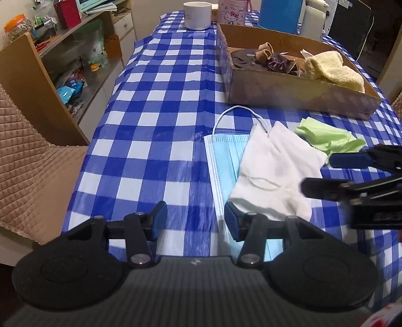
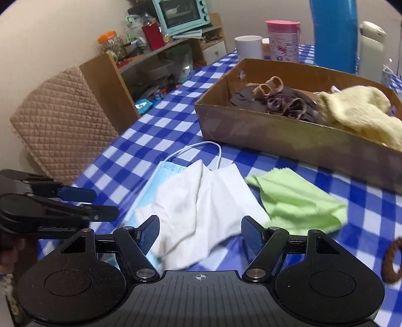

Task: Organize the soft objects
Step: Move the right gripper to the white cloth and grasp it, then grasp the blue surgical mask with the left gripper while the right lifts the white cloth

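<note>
Left wrist view: my left gripper [image 1: 195,221] hangs over the checked tablecloth [image 1: 140,120] with jaws apart and nothing between the pads; its right pad sits over the edge of the blue surgical mask [image 1: 223,161]. White cloth mask [image 1: 273,166] lies partly on top of the blue one, with the green cleaning cloth [image 1: 324,138] just beyond it. My right gripper [image 1: 324,173] comes in from the right edge, jaws apart, empty, over the white mask's far side. Right wrist view: right gripper [image 2: 200,234] released, white cloth mask [image 2: 201,201] below the gap, not pinched. Brown hair tie [image 2: 389,261] at the right edge. Farther back, cardboard box [image 1: 301,98] holds a yellow towel [image 1: 334,70], dark brown cloth [image 1: 241,57] and scrunchies [image 1: 279,63]. White mug [image 1: 197,15] stands behind the box.
</note>
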`<state>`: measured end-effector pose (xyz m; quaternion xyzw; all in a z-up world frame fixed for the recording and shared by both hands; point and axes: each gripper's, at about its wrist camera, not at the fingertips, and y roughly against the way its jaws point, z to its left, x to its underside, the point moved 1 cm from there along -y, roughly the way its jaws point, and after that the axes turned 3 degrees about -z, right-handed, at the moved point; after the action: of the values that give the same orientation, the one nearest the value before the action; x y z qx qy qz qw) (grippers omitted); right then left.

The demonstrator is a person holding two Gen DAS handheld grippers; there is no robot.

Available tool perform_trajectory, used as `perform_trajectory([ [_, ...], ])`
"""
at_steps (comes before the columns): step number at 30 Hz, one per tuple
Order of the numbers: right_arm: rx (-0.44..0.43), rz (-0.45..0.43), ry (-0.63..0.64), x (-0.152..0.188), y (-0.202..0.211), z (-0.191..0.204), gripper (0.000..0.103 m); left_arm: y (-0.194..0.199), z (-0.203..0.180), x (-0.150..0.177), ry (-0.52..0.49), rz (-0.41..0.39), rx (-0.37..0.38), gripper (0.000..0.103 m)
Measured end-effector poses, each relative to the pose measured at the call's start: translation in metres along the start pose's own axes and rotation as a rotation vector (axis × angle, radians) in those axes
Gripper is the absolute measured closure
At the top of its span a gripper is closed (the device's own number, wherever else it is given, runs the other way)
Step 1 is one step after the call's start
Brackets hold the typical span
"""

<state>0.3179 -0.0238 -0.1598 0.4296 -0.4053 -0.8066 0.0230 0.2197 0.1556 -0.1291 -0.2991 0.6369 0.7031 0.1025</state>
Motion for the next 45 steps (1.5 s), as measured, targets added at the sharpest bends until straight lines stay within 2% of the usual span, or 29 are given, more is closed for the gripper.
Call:
perform_trajectory([
  [7, 0.049, 0.01, 0.07, 0.003, -0.032, 0.006, 0.032, -0.01, 0.009, -0.003, 0.02, 0.02, 0.015, 0.056],
  [9, 0.055, -0.003, 0.115, 0.007, -0.032, 0.01, 0.042, -0.012, 0.009, -0.003, 0.025, 0.025, 0.021, 0.056],
  [11, 0.051, -0.012, 0.151, 0.009, -0.032, 0.015, 0.064, -0.012, 0.008, -0.003, 0.024, 0.029, 0.029, 0.056],
  [14, 0.025, -0.018, 0.169, 0.011, -0.03, 0.019, 0.087, -0.011, 0.004, -0.003, 0.019, 0.028, 0.042, 0.056],
  [16, 0.018, -0.023, 0.171, 0.01, -0.028, 0.02, 0.093, -0.009, 0.001, -0.003, 0.017, 0.028, 0.054, 0.055],
  [21, 0.026, -0.117, 0.091, 0.001, 0.0, 0.009, 0.094, -0.002, -0.005, -0.006, 0.027, 0.016, 0.095, 0.046],
  [24, 0.041, -0.14, 0.032, -0.002, 0.017, -0.001, 0.094, -0.003, -0.012, -0.008, 0.026, 0.018, 0.124, 0.039],
  [30, 0.085, -0.142, -0.084, 0.005, 0.044, -0.028, 0.094, -0.021, -0.029, -0.006, 0.035, 0.065, 0.171, 0.038],
  [35, 0.116, -0.135, -0.127, 0.019, 0.063, -0.044, 0.094, -0.029, -0.042, -0.007, 0.039, 0.073, 0.184, 0.029],
  [40, 0.132, -0.119, -0.164, 0.031, 0.07, -0.054, 0.094, -0.034, -0.052, -0.012, 0.068, 0.088, 0.23, 0.028],
  [45, 0.147, -0.083, -0.174, 0.036, 0.069, -0.059, 0.094, -0.038, -0.065, -0.017, 0.047, 0.096, 0.226, 0.025],
])
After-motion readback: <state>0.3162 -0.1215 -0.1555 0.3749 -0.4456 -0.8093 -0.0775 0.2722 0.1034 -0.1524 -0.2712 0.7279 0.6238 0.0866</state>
